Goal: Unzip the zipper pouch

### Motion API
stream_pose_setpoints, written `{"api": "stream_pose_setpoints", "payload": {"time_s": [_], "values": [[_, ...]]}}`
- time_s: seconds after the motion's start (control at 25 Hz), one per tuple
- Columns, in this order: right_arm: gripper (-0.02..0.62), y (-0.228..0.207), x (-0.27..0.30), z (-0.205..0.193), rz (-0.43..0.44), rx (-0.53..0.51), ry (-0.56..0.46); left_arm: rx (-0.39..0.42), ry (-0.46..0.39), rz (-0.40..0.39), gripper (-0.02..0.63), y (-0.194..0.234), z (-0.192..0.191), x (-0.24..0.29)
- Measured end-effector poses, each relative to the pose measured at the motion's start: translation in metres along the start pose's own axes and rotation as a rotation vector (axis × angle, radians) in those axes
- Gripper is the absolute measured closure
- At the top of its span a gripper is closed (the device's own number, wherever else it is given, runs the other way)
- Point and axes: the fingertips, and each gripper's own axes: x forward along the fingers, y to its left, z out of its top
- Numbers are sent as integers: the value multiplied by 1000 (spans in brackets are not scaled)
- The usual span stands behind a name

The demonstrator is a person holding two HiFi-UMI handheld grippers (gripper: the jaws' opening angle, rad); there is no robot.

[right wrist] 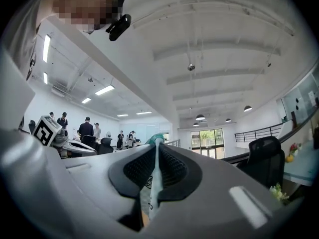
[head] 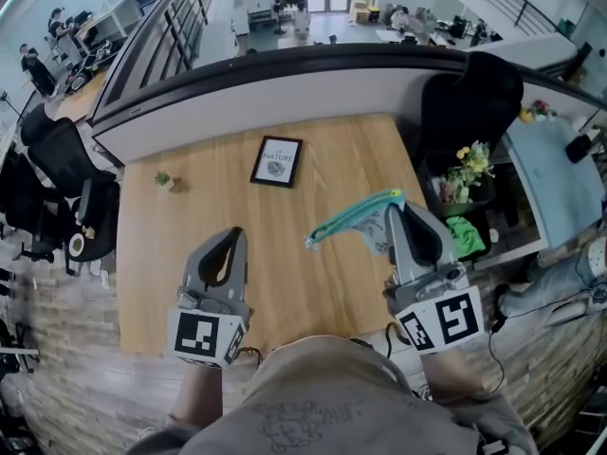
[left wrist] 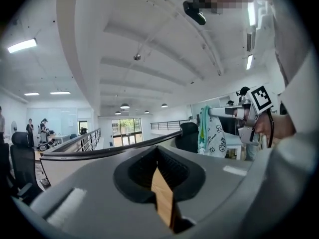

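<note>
The zipper pouch (head: 375, 218) is white with small prints and a teal zipper edge. It hangs above the wooden table (head: 161, 263) with its teal end trailing left. My right gripper (head: 396, 204) is shut on the pouch's right end; in the right gripper view the fabric (right wrist: 151, 188) is pinched between the closed jaws of the right gripper (right wrist: 157, 146). My left gripper (head: 237, 233) hovers to the left of the pouch, apart from it, shut with nothing in it. In the left gripper view the left gripper (left wrist: 158, 151) shows only table wood through its slit, with the pouch (left wrist: 212, 136) hanging at the right.
A framed picture (head: 276, 161) and a tiny potted plant (head: 164, 179) sit on the far half of the table. A black chair (head: 469, 93) and a pot of flowers (head: 471, 164) stand off the right edge. Office chairs (head: 57, 159) stand at the left.
</note>
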Motion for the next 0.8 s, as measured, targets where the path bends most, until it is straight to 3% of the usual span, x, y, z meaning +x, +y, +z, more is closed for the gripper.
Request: {"api": "stream_pose_setpoints", "payload": {"time_s": [0.36,0.8], "values": [[571,10,2,-60,23,47,138,-44,124,-11,607,-9,-57,0],[571,18,8,-67,47,19,168,-41,146,-5,607,-2,-66,-1]]}}
